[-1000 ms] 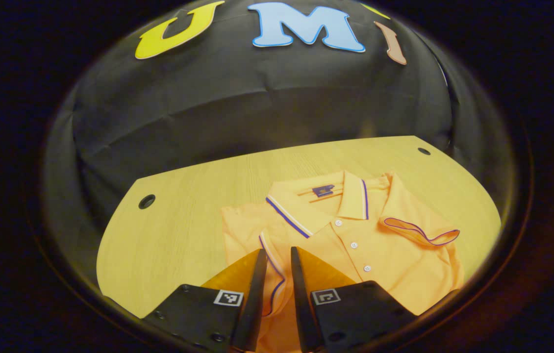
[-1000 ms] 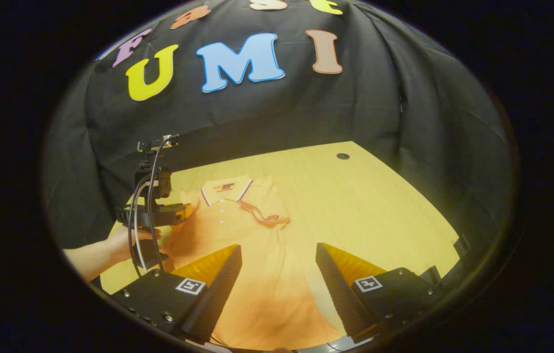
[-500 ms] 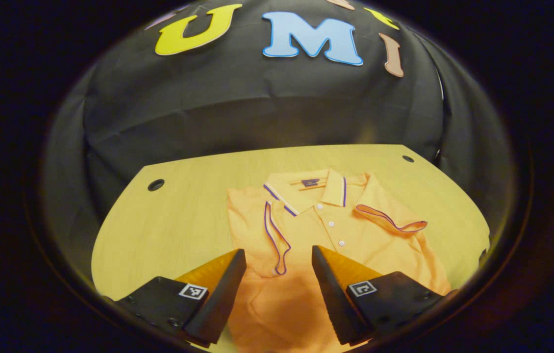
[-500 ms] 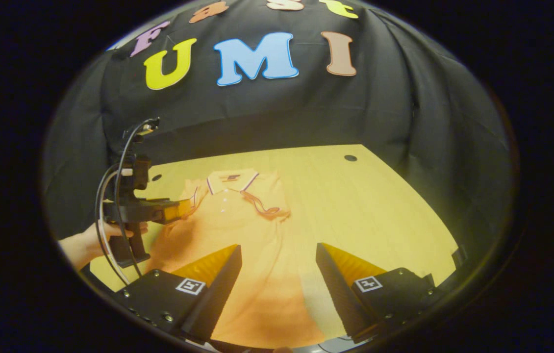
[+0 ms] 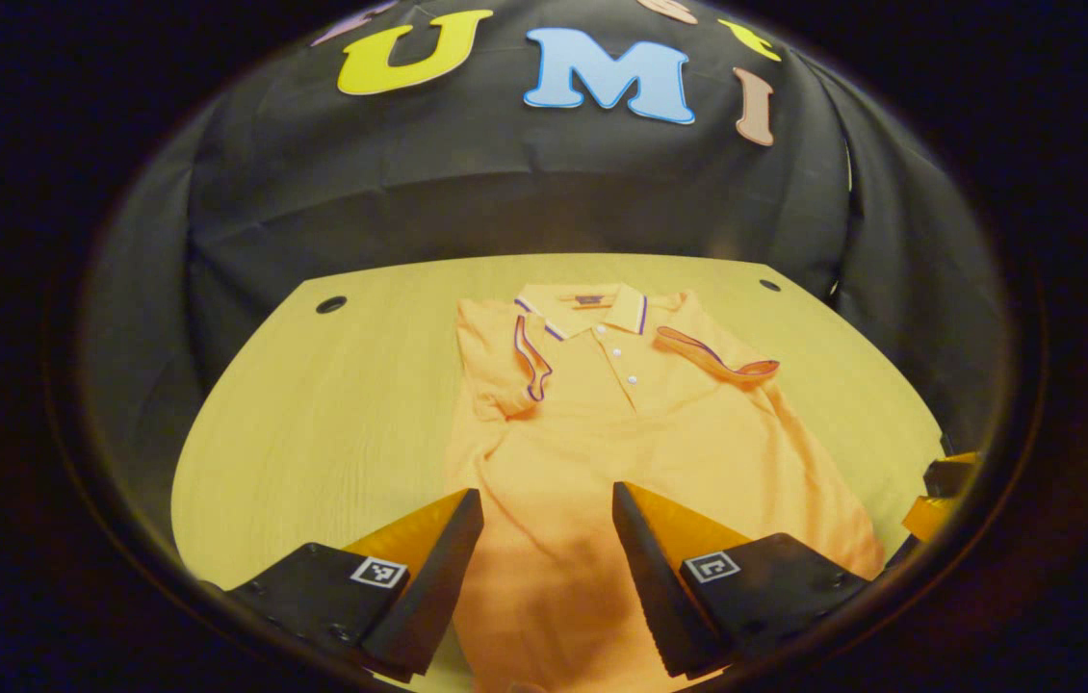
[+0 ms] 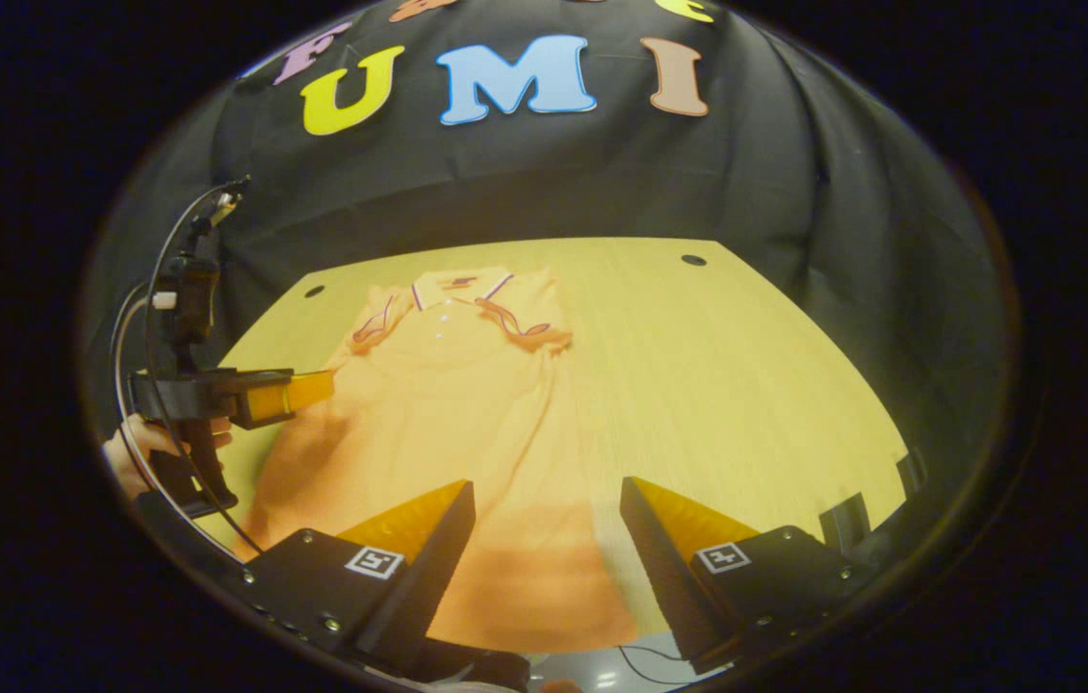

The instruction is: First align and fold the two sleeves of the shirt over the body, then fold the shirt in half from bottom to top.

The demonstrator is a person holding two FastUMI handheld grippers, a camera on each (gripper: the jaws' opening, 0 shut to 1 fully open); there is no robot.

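An orange polo shirt (image 5: 621,433) lies flat on the wooden table (image 5: 313,433), collar at the far end. Both short sleeves with dark-trimmed cuffs are folded over the chest: one sleeve (image 5: 525,356) on the left, the other sleeve (image 5: 717,356) on the right. My left gripper (image 5: 547,500) hovers open above the lower part of the shirt, holding nothing. In the right gripper view the shirt (image 6: 448,404) stretches away from me, and my right gripper (image 6: 547,496) hangs open over its hem. The left gripper (image 6: 298,393) shows there too, held by a hand (image 6: 135,452) beside the shirt.
The table (image 6: 746,385) has small round holes near its far corners (image 5: 330,304) (image 5: 769,285). Black cloth walls surround the booth. A dark clamp-like object (image 6: 852,520) sits at the table's right edge. The right gripper's tips (image 5: 939,491) peek in at the right of the left gripper view.
The left gripper let go of the left sleeve, which now lies folded on the chest, opened and pulled back toward the hem. The right gripper also drew back slightly.
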